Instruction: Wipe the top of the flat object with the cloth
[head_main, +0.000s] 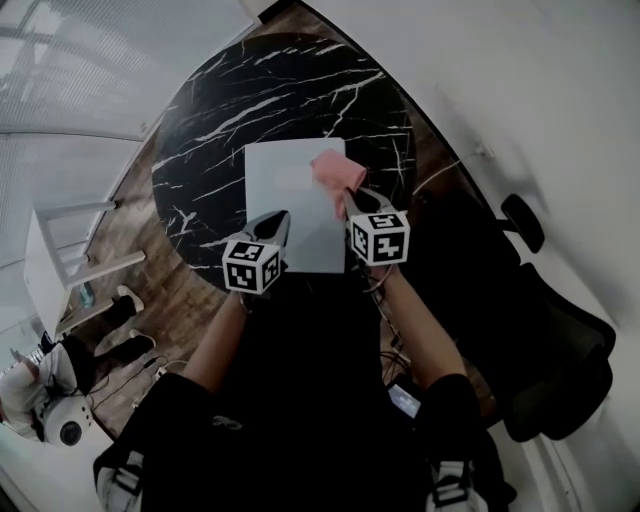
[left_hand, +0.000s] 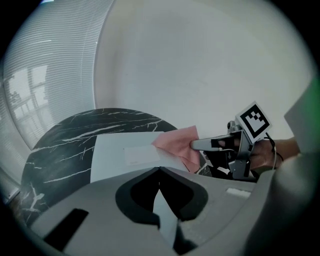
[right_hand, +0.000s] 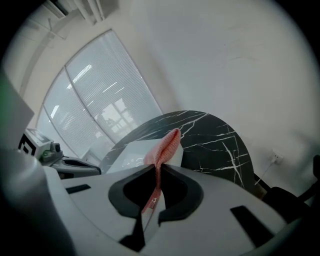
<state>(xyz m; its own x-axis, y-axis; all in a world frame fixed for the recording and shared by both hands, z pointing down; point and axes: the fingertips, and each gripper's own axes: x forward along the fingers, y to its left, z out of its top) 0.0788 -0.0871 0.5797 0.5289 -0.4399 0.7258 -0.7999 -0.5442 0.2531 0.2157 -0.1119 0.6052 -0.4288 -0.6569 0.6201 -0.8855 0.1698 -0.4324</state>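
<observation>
Our R tongs (head_main: 352, 203) clamped on pink cloth (head_main: 338, 172), L tongs (head_main: 277, 221) closed, tips at flat obj (head_main: 290, 190), marbled surface (head_main: 220, 110).

White flat object (head_main: 290, 205) on marble table (head_main: 240, 95)

Near corners of the flat object (head_main: 295, 195) hid behind the left gripper (head_main: 281, 218) and right gripper (head_main: 352, 200); the lower end of the cloth (right_hand: 165, 145) vanished between the right jaws; a person (head_main: 45, 385) was cropped by the head view's left edge.
</observation>
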